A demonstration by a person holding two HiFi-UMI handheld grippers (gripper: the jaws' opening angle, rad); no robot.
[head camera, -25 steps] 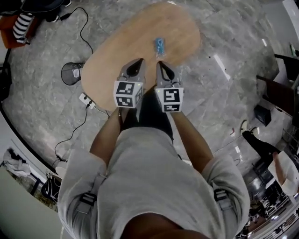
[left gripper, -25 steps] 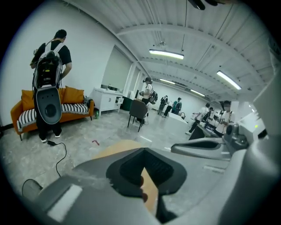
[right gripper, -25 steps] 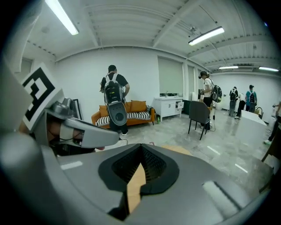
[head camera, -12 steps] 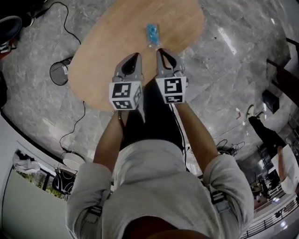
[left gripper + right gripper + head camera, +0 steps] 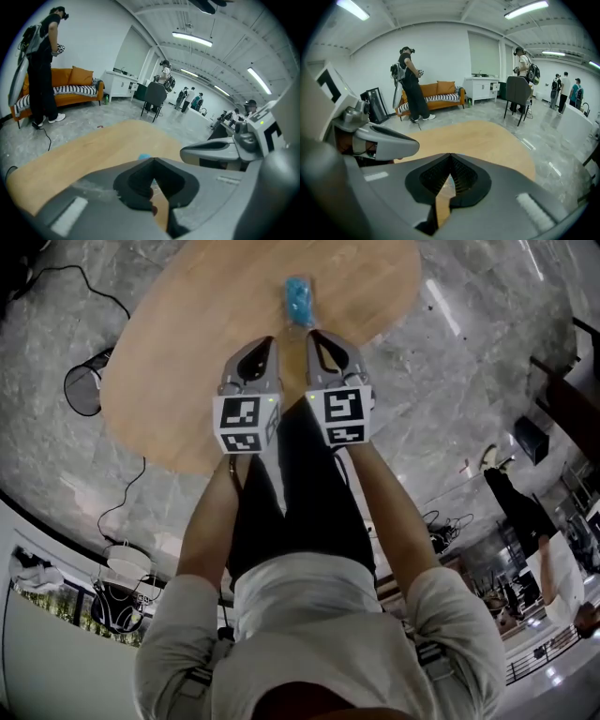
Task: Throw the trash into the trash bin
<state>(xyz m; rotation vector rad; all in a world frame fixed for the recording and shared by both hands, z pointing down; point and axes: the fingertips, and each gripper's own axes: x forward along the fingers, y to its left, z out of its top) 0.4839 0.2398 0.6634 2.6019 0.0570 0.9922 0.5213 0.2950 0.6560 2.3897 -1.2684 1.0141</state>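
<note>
We are recording the left gripper (image 5: 270,343) and right gripper (image 5: 315,337) at the wooden table's (image 5: 178,362) near edge — both sets of jaws together, empty. The blue trash (image 5: 299,299) is lying on the table just beyond their tips; the trash bin (image 5: 82,390) is standing on the floor, left.

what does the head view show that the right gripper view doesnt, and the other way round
Only the head view: the wire bin on the floor beside the table, the blue trash lying on the table just beyond the tool tips, and the person's arms.
Only the right gripper view: an orange sofa, a standing person, a chair and a ceiling light.
Both: the wooden table, the left tool and the right tool, each shut and empty.
</note>
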